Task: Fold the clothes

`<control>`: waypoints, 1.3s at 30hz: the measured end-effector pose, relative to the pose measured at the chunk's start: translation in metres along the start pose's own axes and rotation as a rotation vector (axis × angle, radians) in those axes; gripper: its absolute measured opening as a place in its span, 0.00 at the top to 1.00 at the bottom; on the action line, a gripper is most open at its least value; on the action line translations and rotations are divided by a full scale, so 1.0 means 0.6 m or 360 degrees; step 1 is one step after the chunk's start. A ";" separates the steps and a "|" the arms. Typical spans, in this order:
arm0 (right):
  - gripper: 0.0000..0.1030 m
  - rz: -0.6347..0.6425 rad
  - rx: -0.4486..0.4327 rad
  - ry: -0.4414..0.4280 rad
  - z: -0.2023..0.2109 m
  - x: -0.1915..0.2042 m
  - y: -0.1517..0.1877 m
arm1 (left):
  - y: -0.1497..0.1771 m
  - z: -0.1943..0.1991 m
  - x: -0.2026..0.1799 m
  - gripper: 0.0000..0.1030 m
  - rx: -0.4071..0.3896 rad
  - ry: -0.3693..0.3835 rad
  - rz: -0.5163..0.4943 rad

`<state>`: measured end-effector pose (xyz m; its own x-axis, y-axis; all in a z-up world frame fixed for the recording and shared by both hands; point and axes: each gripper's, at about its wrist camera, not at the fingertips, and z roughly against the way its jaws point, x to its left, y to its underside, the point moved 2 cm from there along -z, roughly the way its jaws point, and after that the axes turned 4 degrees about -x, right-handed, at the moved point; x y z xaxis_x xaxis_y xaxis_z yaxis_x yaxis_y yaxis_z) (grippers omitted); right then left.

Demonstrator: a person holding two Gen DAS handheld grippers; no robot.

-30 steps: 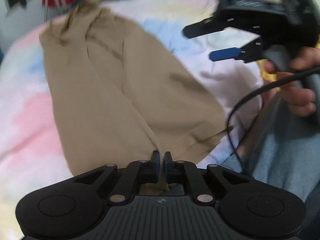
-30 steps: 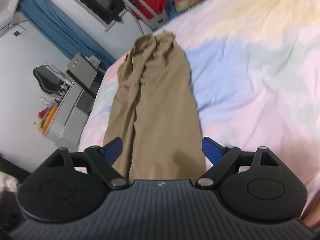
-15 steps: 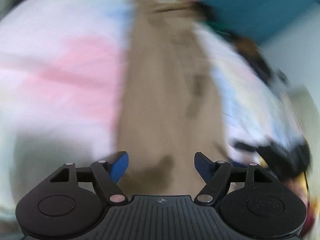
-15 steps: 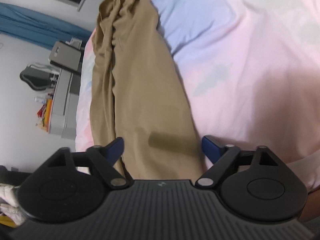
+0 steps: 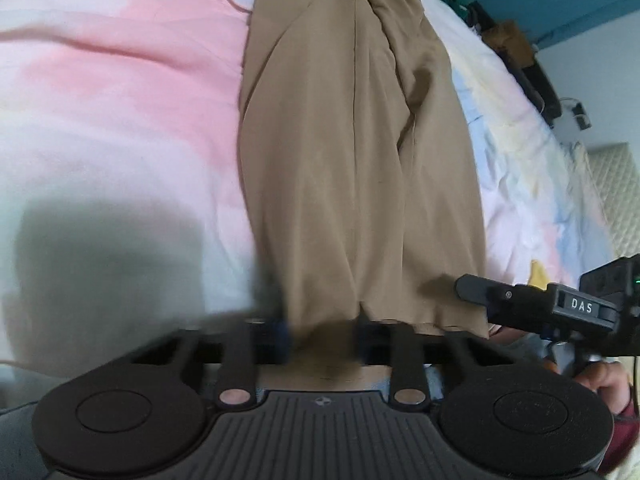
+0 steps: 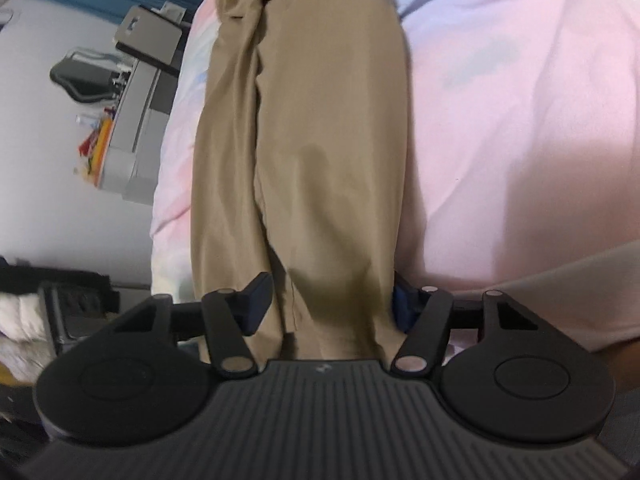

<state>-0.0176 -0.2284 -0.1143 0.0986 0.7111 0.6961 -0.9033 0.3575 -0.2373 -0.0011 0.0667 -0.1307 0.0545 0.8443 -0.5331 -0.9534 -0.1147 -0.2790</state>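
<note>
Left gripper (image 5: 322, 334) low at hem of tan trousers (image 5: 356, 168), fingers blurred, gap unreadable; right gripper (image 6: 332, 304) spread, straddling hem; pastel bedsheet (image 5: 120, 92) beneath

Tan trousers (image 5: 360, 168) — pastel bedsheet (image 5: 120, 92) beneath

In both views the trousers (image 5: 356, 160) are laid lengthwise on the bed (image 5: 120, 100), running from the top of the frame down to the lower centre. In the left wrist view, the near hem is straddled by the left tool (image 5: 322, 338), and the right tool (image 5: 536, 304) is seen at the lower right, beside the hem. In the right wrist view, a printer (image 6: 140, 120) is placed at the left, beyond the bed's edge.
</note>
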 end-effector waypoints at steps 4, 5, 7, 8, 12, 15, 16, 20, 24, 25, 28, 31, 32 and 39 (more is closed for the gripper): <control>0.75 0.0161 0.0006 0.0149 0.005 0.020 0.014 | 0.005 0.012 -0.013 0.89 -0.0047 0.0021 -0.0027; 0.85 0.0201 -0.0005 0.0182 0.009 0.027 0.016 | 0.007 0.016 -0.016 0.90 -0.0070 0.0031 -0.0025; 0.88 0.0253 -0.0044 0.0222 0.023 0.035 0.016 | 0.009 0.042 -0.018 0.90 -0.0156 0.0097 -0.0008; 0.89 0.0262 -0.0071 0.0221 0.034 0.036 0.013 | 0.011 0.058 -0.019 0.90 -0.0204 0.0135 0.0003; 0.93 0.0203 -0.0248 0.0077 0.097 0.037 0.000 | 0.015 0.118 -0.040 0.91 -0.0388 0.0264 0.0022; 0.93 0.0159 -0.0394 -0.0081 0.154 0.060 -0.020 | 0.015 0.163 -0.073 0.91 -0.0519 0.0335 0.0010; 0.93 0.0167 -0.0438 -0.0117 0.171 0.071 -0.025 | 0.016 0.178 -0.084 0.92 -0.0563 0.0359 0.0007; 0.93 0.0261 -0.0594 -0.0240 0.251 0.120 -0.029 | 0.036 0.259 -0.117 0.92 -0.0674 0.0456 -0.0005; 0.94 0.0377 -0.0638 -0.0277 0.305 0.131 0.002 | 0.101 0.322 -0.132 0.92 -0.0705 0.0494 0.0063; 0.94 0.0381 -0.0619 -0.0281 0.312 0.122 0.020 | 0.125 0.323 -0.134 0.92 -0.0707 0.0487 0.0083; 0.94 0.0317 -0.0552 -0.0304 0.316 0.080 0.079 | 0.194 0.317 -0.128 0.92 -0.0682 0.0472 0.0159; 0.94 0.0248 -0.0520 -0.0313 0.304 0.048 0.109 | 0.248 0.302 -0.111 0.92 -0.0640 0.0461 0.0244; 0.94 0.0221 -0.0517 -0.0315 0.299 0.042 0.115 | 0.251 0.292 -0.107 0.92 -0.0635 0.0459 0.0267; 0.94 0.0196 -0.0610 -0.0297 0.283 0.055 0.062 | 0.172 0.256 -0.103 0.92 -0.0646 0.0456 0.0271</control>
<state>-0.1188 -0.2947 0.0149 -0.1088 0.6535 0.7491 -0.6799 0.5008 -0.5357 -0.1487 0.0830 -0.0036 0.0418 0.6256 -0.7790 -0.7673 -0.4793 -0.4261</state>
